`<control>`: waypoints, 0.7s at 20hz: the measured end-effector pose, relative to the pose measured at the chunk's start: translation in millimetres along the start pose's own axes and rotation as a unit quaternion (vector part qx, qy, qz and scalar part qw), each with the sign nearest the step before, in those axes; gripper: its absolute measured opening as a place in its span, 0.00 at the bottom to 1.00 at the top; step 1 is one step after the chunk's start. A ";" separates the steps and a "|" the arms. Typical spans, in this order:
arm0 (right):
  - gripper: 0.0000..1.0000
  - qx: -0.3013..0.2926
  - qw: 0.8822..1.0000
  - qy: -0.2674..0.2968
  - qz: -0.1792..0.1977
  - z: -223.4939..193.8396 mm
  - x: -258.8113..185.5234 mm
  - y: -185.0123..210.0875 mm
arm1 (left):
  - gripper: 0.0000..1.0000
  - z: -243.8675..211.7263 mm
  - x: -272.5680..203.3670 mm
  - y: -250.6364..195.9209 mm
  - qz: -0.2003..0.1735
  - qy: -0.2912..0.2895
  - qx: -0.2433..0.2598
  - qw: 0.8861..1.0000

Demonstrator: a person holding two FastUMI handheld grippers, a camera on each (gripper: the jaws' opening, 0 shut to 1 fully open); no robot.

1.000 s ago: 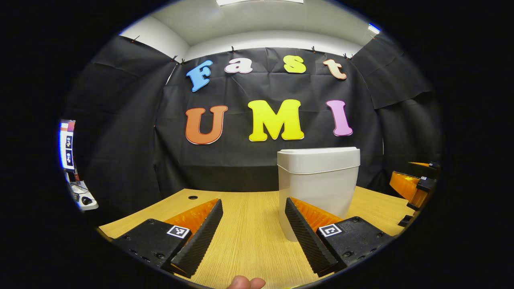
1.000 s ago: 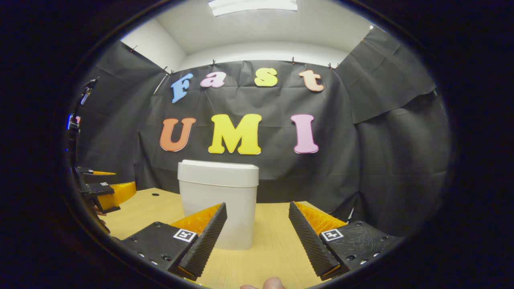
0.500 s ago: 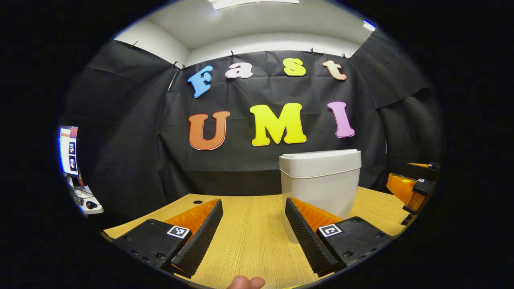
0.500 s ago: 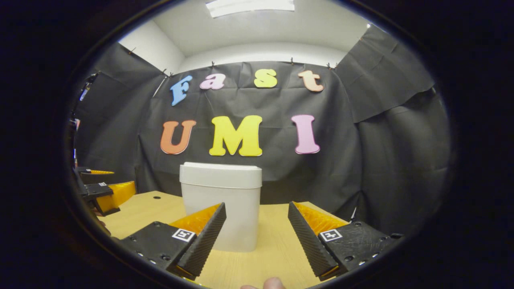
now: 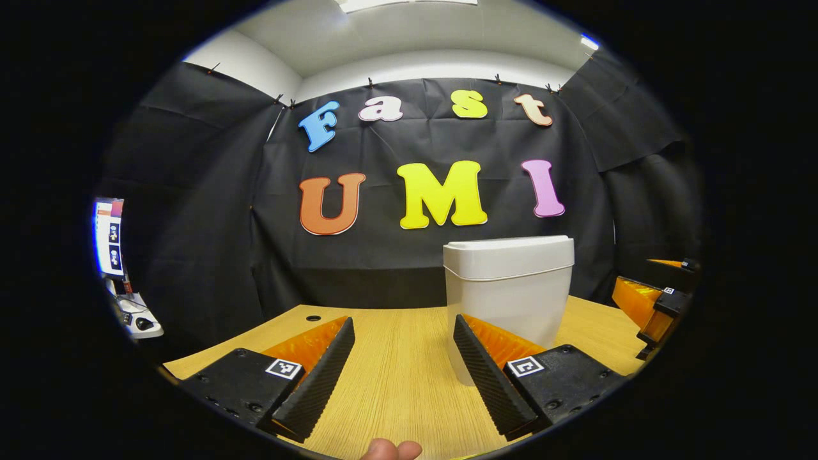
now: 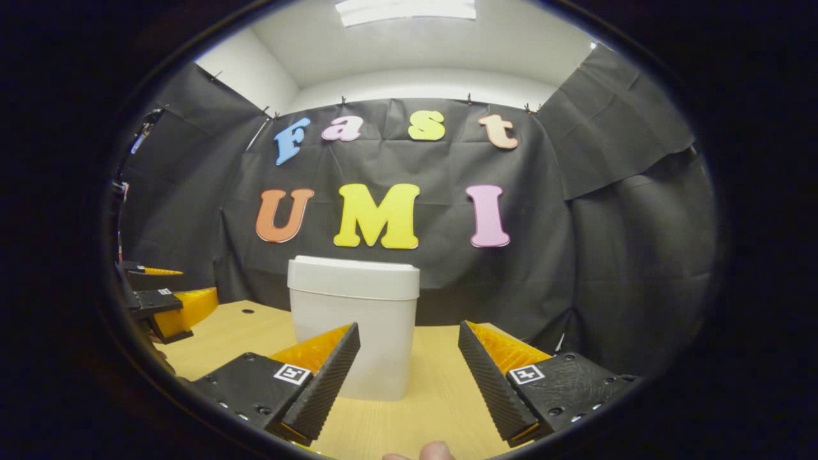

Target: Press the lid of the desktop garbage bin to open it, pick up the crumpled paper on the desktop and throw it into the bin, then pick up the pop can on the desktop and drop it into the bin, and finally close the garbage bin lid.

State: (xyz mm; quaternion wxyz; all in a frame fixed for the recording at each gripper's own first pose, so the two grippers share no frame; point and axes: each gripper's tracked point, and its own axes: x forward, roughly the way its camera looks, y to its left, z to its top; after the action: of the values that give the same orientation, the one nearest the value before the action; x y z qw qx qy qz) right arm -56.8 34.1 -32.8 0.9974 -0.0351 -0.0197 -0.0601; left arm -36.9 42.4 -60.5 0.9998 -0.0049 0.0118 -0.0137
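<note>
Both pairs of fingers stand spread wide with nothing between them — the left gripper (image 5: 404,364) and the right gripper (image 6: 409,364) hover low over the wooden surface (image 5: 396,377). Beyond them the white garbage bin (image 6: 353,319) stands upright on that surface, its lid (image 6: 353,278) shut, before the black cloth wall (image 6: 575,255).
</note>
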 end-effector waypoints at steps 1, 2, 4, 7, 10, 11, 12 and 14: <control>0.96 0.001 1.000 0.001 -0.001 -0.2 -0.3 -0.2 | 1.00 0.1 -0.5 0.1 0.000 0.000 0.002 1.000; 0.96 0.000 1.000 0.001 -0.002 -0.2 -0.2 -0.9 | 1.00 0.7 -0.6 0.4 0.001 -0.001 0.003 1.000; 0.96 -0.002 1.000 0.000 -0.003 0.4 -1.2 -0.8 | 1.00 0.5 -0.8 0.2 0.001 -0.001 0.001 1.000; 0.96 0.003 1.000 -0.003 -0.001 2.0 -0.9 2.5 | 1.00 0.7 -0.4 0.0 0.001 0.001 0.002 1.000; 0.96 0.004 1.000 -0.004 0.000 1.2 -0.8 5.0 | 1.00 1.8 -1.3 3.0 0.007 -0.001 0.003 1.000; 0.96 0.004 1.000 -0.003 0.001 0.5 -0.7 5.7 | 1.00 2.2 -1.7 3.1 0.007 -0.002 0.002 1.000; 0.96 0.004 1.000 -0.002 0.001 -0.5 -0.7 6.2 | 1.00 2.9 -1.5 2.3 0.006 -0.003 0.001 1.000; 0.96 0.001 1.000 0.001 0.003 -1.9 -0.4 8.7 | 1.00 3.9 -1.5 1.7 0.004 -0.005 0.003 1.000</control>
State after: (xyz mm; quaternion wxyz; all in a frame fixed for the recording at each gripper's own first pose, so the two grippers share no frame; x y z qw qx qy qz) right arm -56.0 42.6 -35.3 0.9976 -0.0342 -0.0185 -0.0573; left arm -38.3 44.2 -56.6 0.9999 -0.0016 0.0066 -0.0093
